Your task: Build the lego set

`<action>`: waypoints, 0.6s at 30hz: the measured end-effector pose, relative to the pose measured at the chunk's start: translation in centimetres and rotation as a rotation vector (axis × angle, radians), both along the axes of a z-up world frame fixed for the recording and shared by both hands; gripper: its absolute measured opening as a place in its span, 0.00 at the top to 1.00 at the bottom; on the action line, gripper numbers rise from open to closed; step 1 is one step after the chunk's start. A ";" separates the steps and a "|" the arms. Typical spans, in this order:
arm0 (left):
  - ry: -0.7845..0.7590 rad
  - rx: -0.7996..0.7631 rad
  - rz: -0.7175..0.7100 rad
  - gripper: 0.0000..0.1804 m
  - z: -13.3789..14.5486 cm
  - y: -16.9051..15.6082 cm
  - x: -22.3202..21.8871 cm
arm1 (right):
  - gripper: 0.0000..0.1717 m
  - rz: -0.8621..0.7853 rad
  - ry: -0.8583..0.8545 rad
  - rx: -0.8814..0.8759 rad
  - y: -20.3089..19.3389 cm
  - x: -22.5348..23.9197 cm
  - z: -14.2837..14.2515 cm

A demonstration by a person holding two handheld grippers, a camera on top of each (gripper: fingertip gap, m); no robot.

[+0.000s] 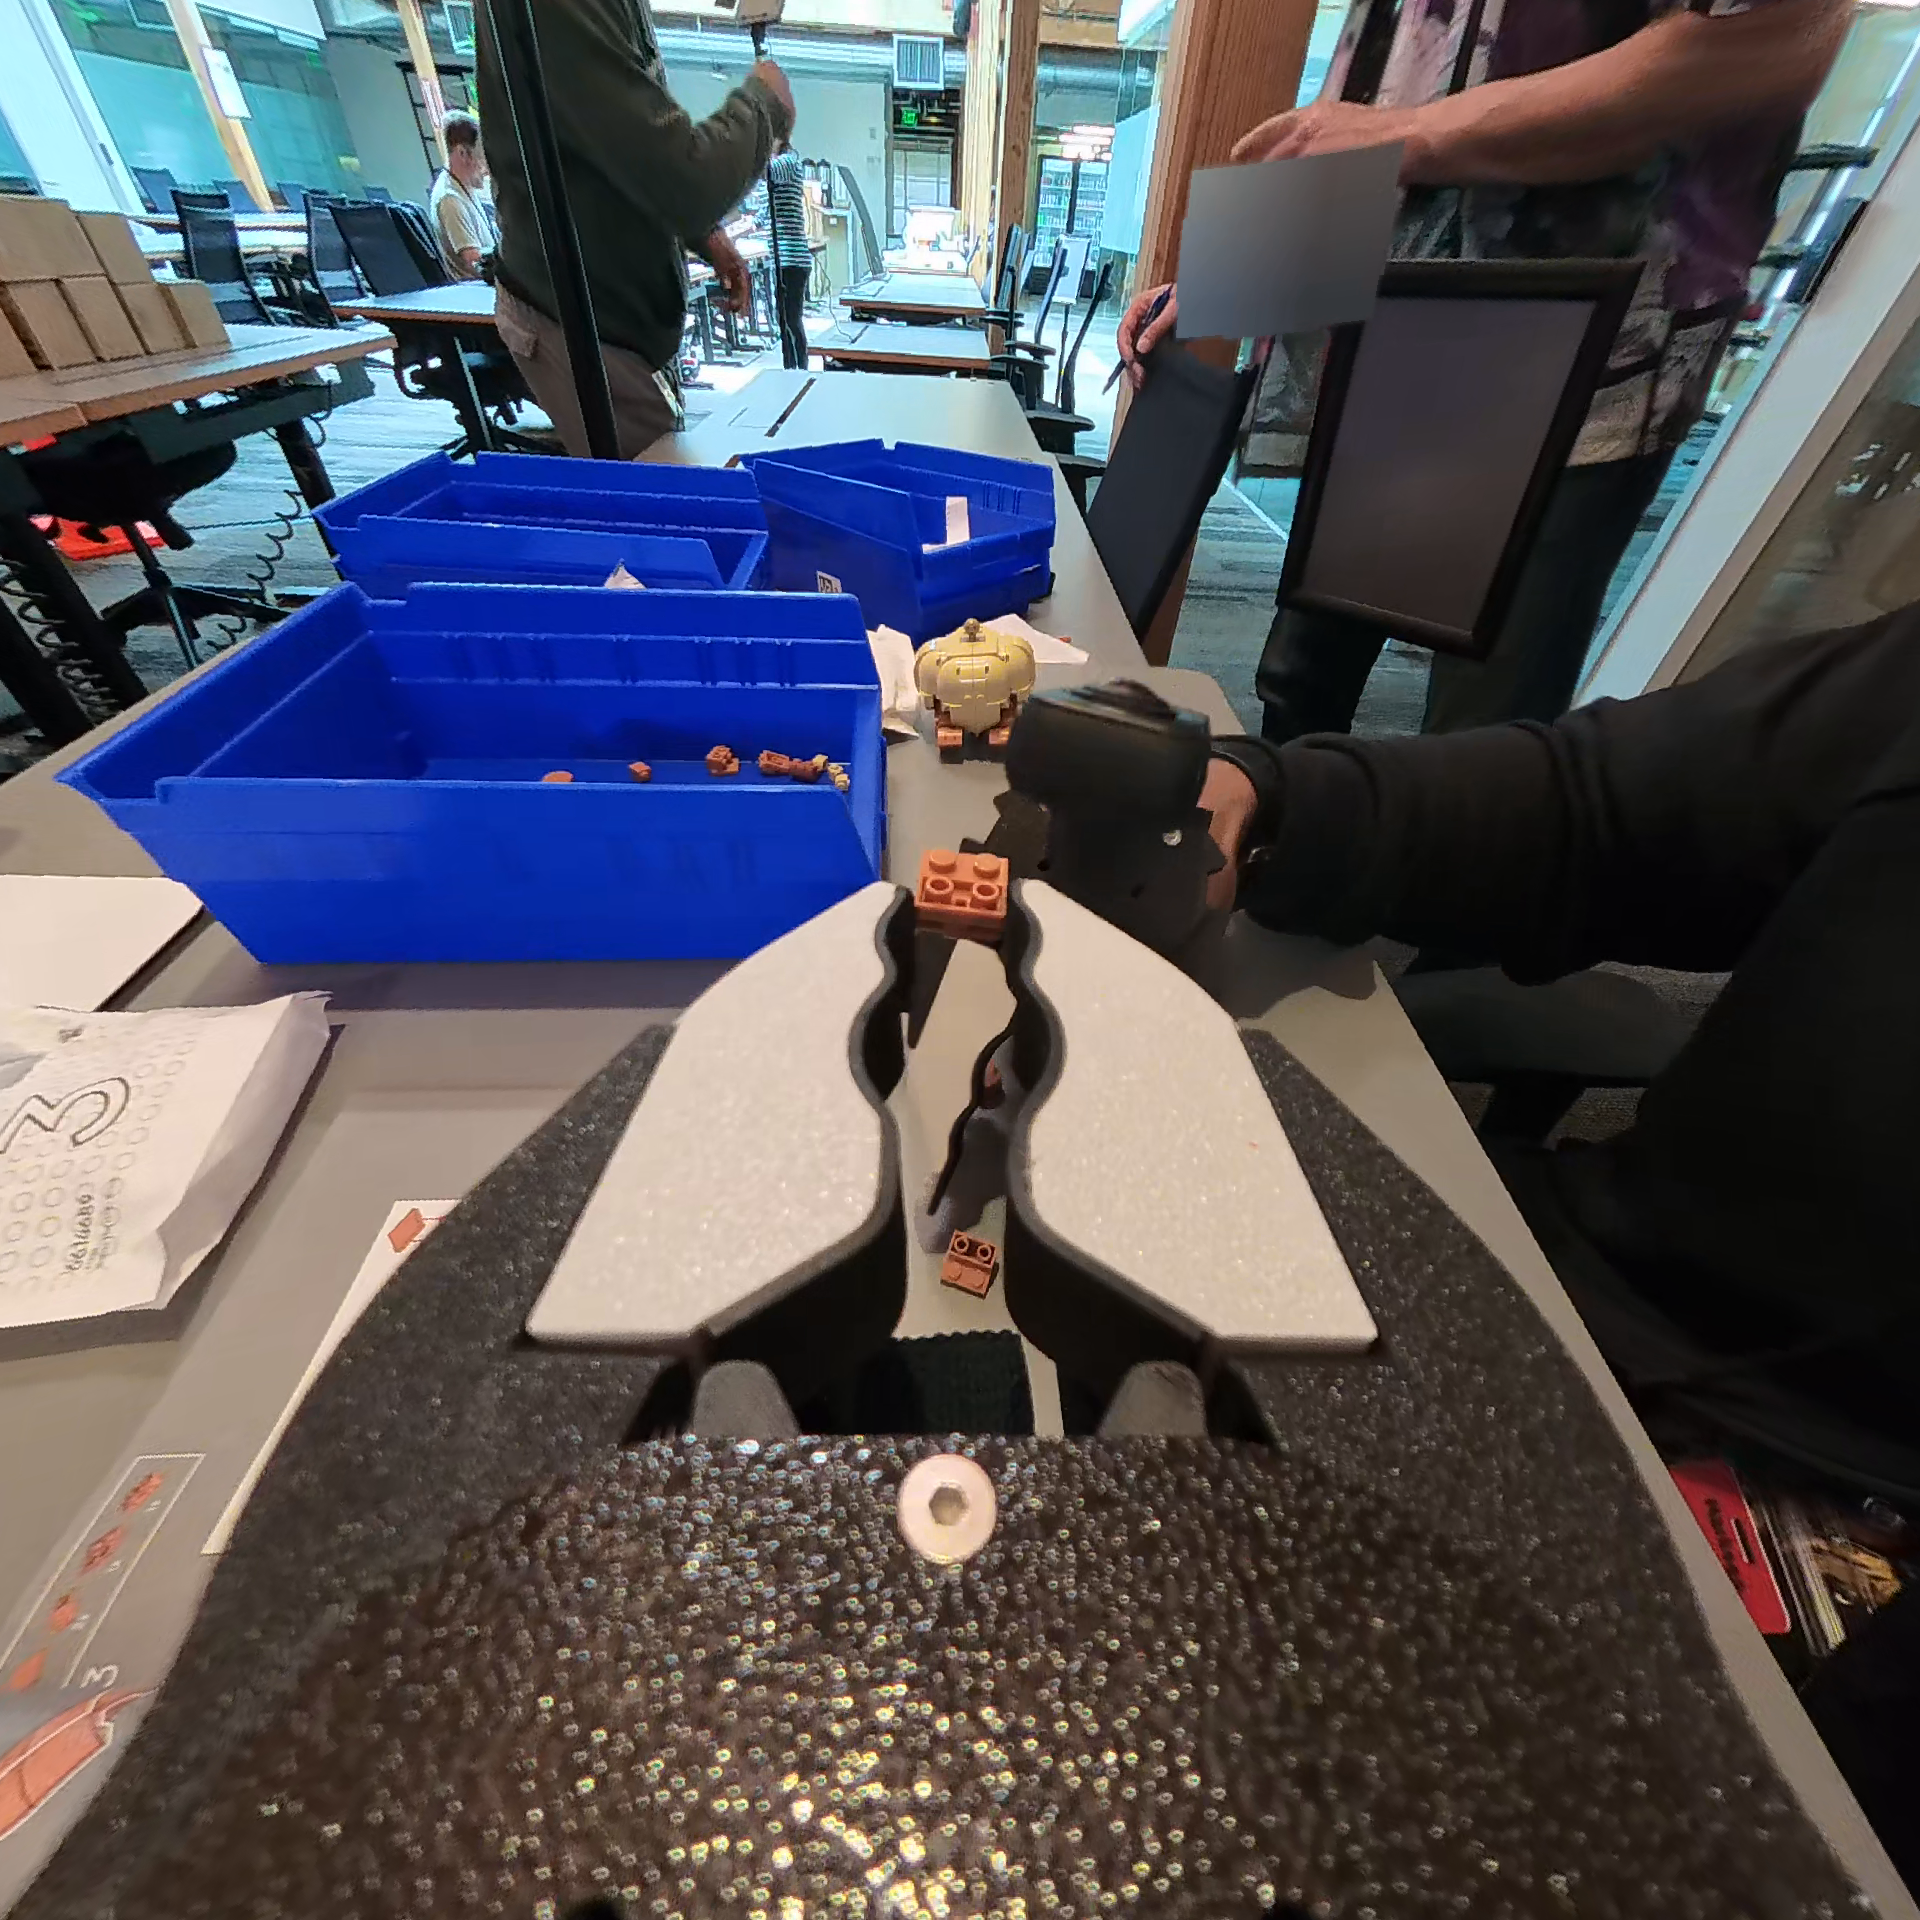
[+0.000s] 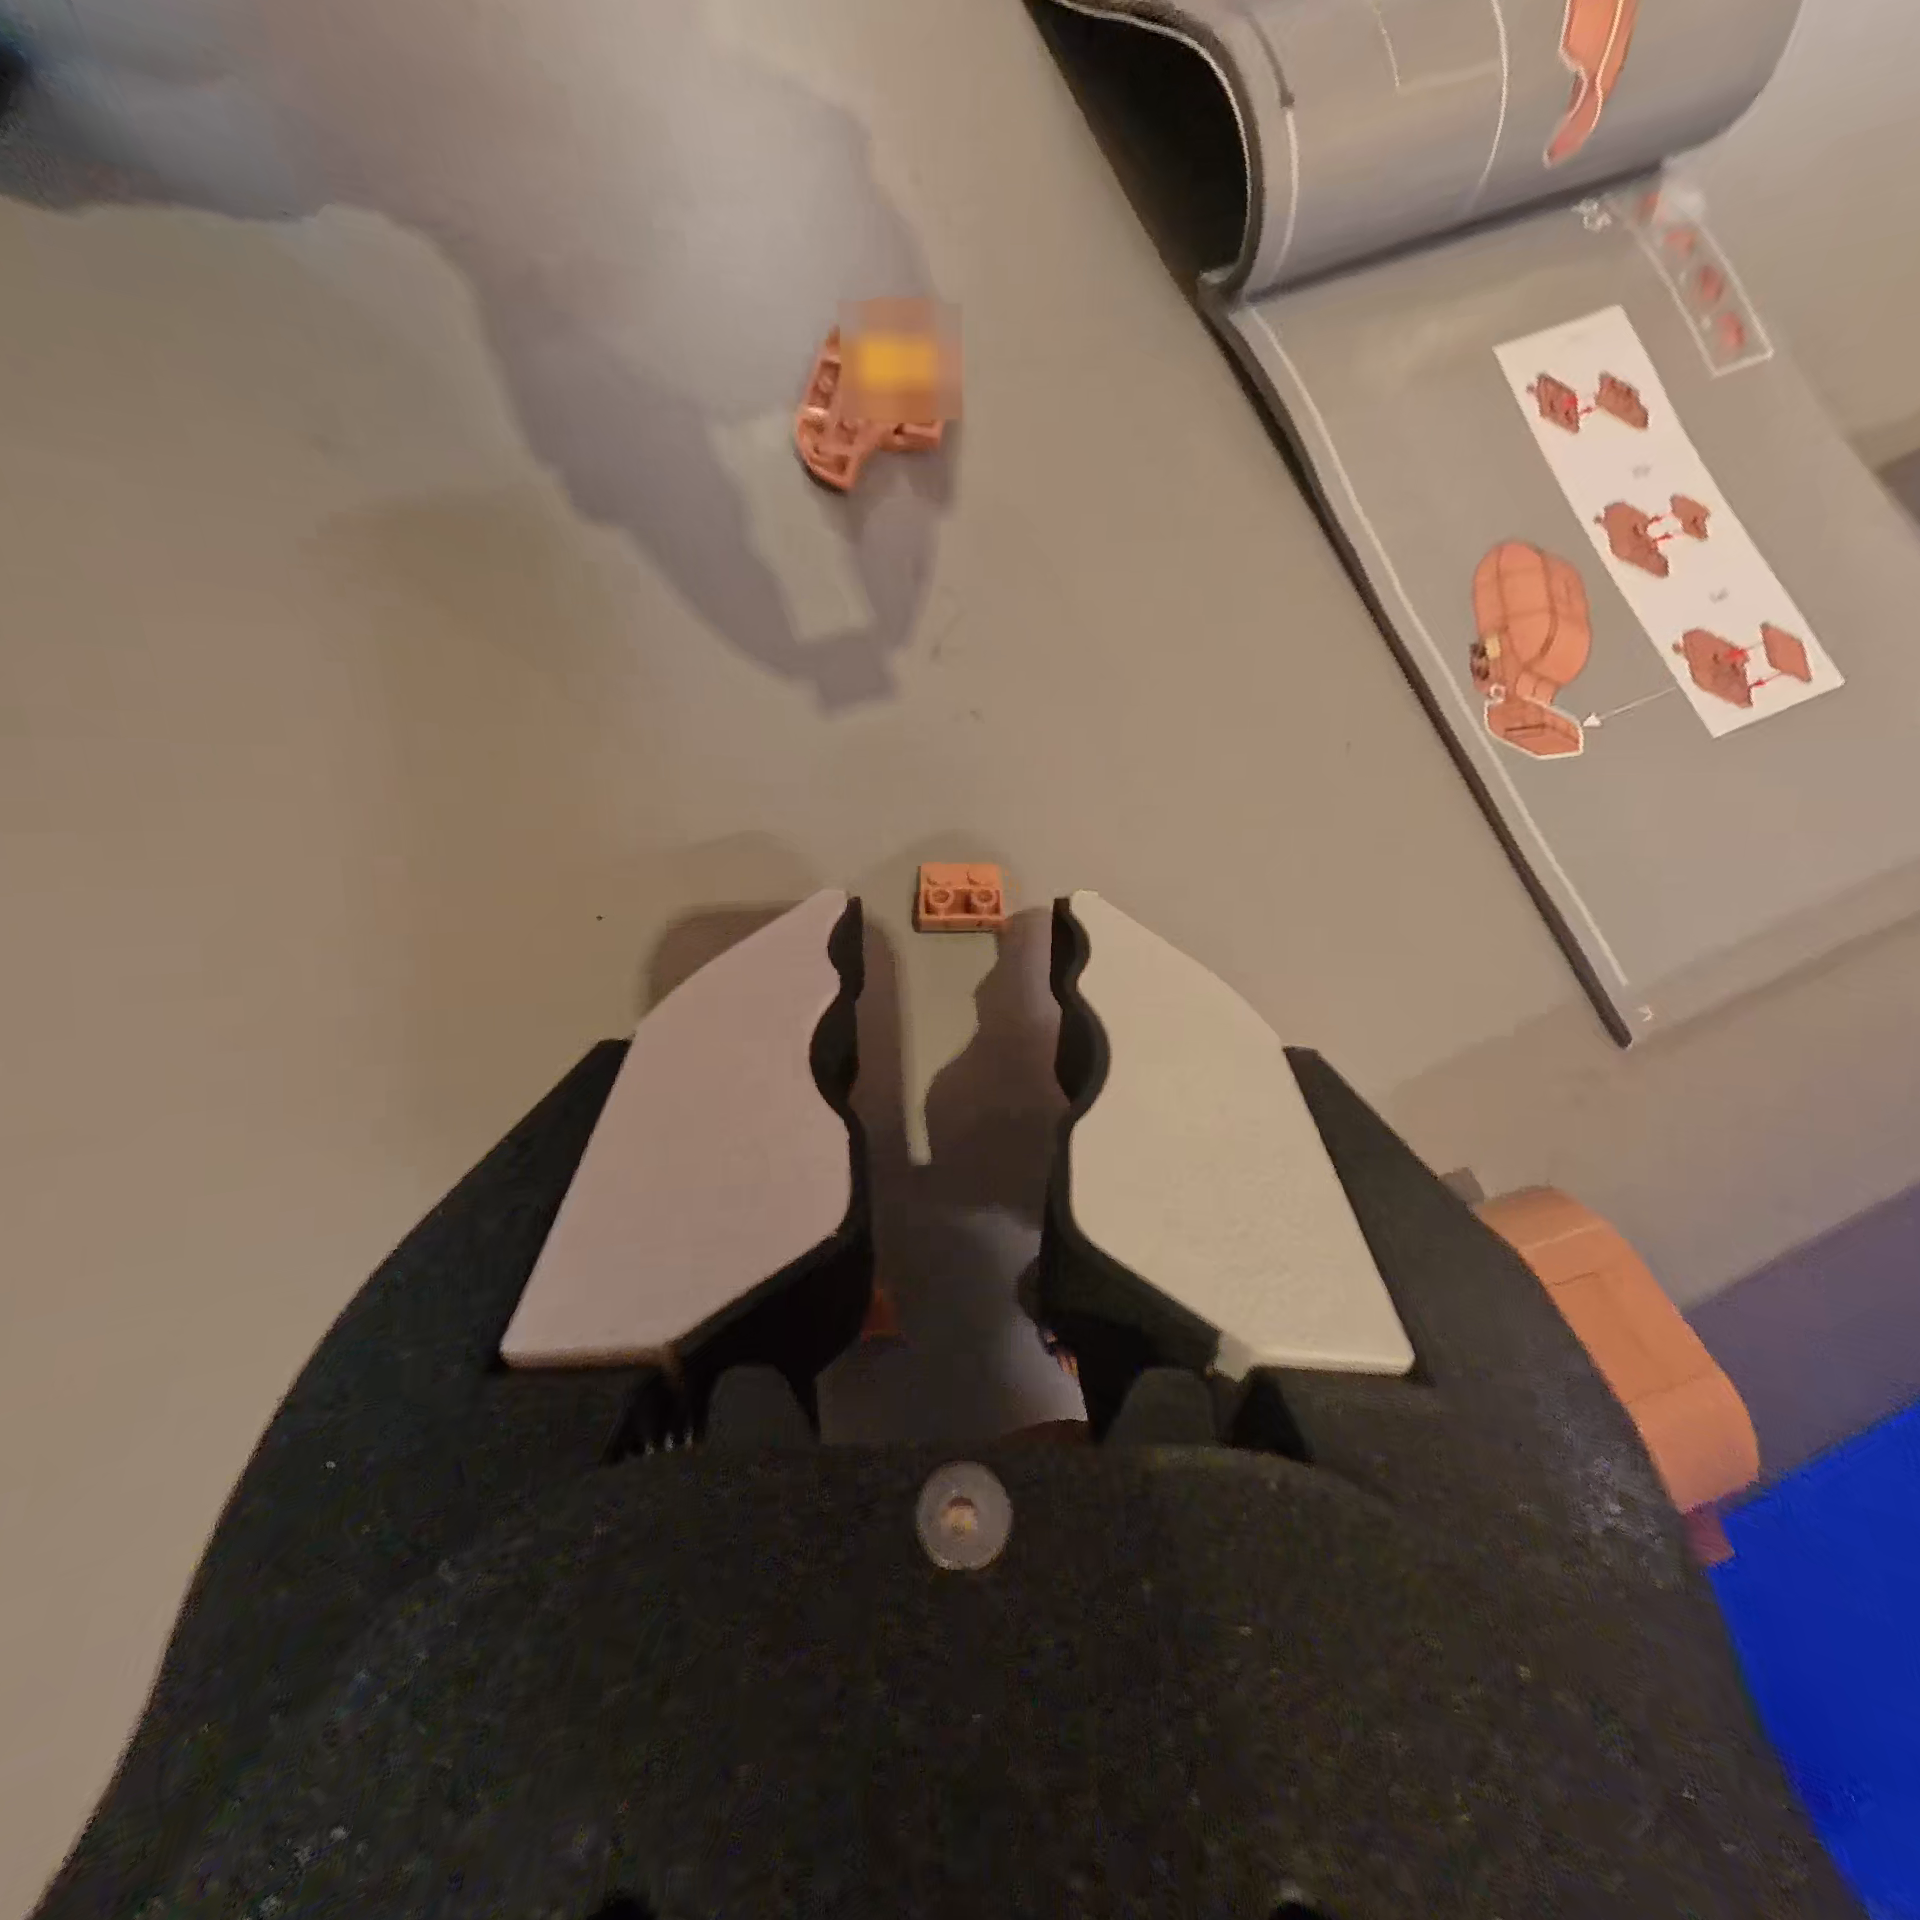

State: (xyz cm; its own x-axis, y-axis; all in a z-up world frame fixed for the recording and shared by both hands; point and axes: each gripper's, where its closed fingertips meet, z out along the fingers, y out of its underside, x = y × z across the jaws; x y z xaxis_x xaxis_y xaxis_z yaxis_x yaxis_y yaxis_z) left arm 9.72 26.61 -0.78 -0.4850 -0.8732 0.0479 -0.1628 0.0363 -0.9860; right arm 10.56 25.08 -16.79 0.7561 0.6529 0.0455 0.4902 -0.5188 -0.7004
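Observation:
My left gripper (image 1: 961, 914) is shut on a small orange-brown studded brick (image 1: 961, 891), which its two fingertips pinch above the grey table (image 1: 520, 1091). A second, smaller orange-brown brick (image 1: 969, 1259) lies on the table below and between its fingers. In the right wrist view this small brick (image 2: 961, 899) lies on the table just beyond my right gripper (image 2: 956, 914). That gripper is open and empty, and its pads do not touch the brick. The right gripper's black body (image 1: 1112, 790), held by a hand in a black sleeve, shows just behind the held brick.
A blue bin (image 1: 499, 873) with several loose orange-brown pieces stands at the left, more blue bins behind it. A tan and brown built model (image 1: 971, 681) stands farther back. An open instruction booklet (image 2: 1558, 520), a partial orange-brown assembly (image 2: 842, 426), a paper bag (image 1: 125, 1143). People stand beyond the table.

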 end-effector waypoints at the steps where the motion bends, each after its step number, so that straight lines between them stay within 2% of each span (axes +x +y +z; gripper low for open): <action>1: 0.001 0.003 -0.001 0.91 0.0 0.0 0.0 | 0.80 -0.010 -0.005 -0.004 0.1 0.1 -0.1; 5: 0.002 0.016 -0.007 0.91 -0.1 -0.2 -0.1 | 0.81 -0.021 -0.034 -0.029 0.2 0.1 -0.9; 13: 0.014 0.016 -0.012 0.91 -0.6 0.0 -0.1 | 0.91 -0.031 -0.020 -0.013 0.5 0.0 -1.1; 18: 0.023 0.016 -0.023 0.91 -1.2 0.1 -0.1 | 0.91 -0.012 0.097 0.092 0.6 0.0 1.3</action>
State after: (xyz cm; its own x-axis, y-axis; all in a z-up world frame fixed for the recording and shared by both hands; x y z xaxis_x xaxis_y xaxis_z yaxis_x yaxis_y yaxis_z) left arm 9.67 26.70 -1.99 -0.5041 -0.8624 0.0458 -0.1846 0.0558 -0.9812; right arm 10.56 25.64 -15.53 0.7678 0.6400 0.0311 0.4122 -0.4562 -0.7887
